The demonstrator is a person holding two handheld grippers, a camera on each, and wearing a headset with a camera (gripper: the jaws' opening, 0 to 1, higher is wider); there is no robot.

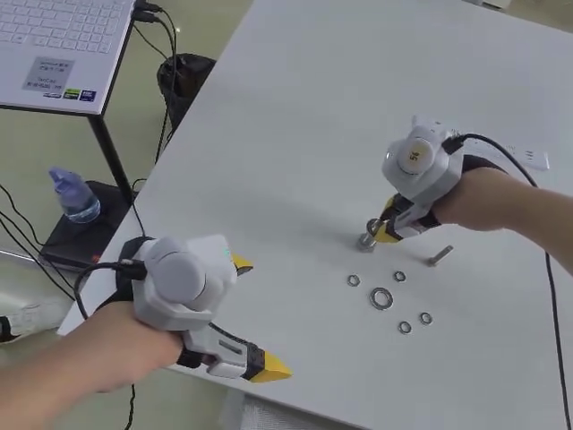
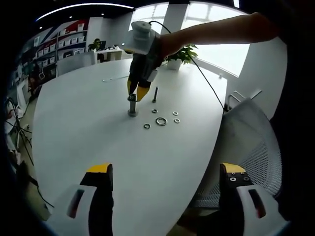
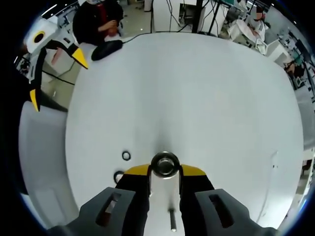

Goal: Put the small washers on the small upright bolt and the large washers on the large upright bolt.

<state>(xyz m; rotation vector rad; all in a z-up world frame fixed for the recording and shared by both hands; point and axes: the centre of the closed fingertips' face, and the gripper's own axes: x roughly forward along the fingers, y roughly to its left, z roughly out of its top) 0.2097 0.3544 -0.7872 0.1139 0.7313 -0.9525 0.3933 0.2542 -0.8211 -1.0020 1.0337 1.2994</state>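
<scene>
On the white table (image 1: pixel 295 134) there are two bolts and five washers. The large bolt (image 1: pixel 367 240) stands upright. The right gripper (image 1: pixel 383 231) comes down on it from above, and its yellow-tipped jaws are pressed against the top of this bolt from both sides. In the right gripper view the round top of the bolt sits exactly between the two tips. The small bolt (image 2: pixel 155 94) is near the large one and apart from it, and in the left gripper view it looks upright.

The washers lie flat and loose on the table beside the bolts. There is one large washer (image 1: pixel 381 298), and four small washers (image 1: pixel 354 280) (image 1: pixel 399 277) (image 1: pixel 425 318) (image 1: pixel 405 328) lie around it. None of them touches another.

The left gripper (image 1: pixel 260 315) is at the near edge of the table, well apart from the bolts. Its jaws are spread wide and hold nothing. One laptop (image 1: pixel 54 45) stands on a separate stand to the left.
</scene>
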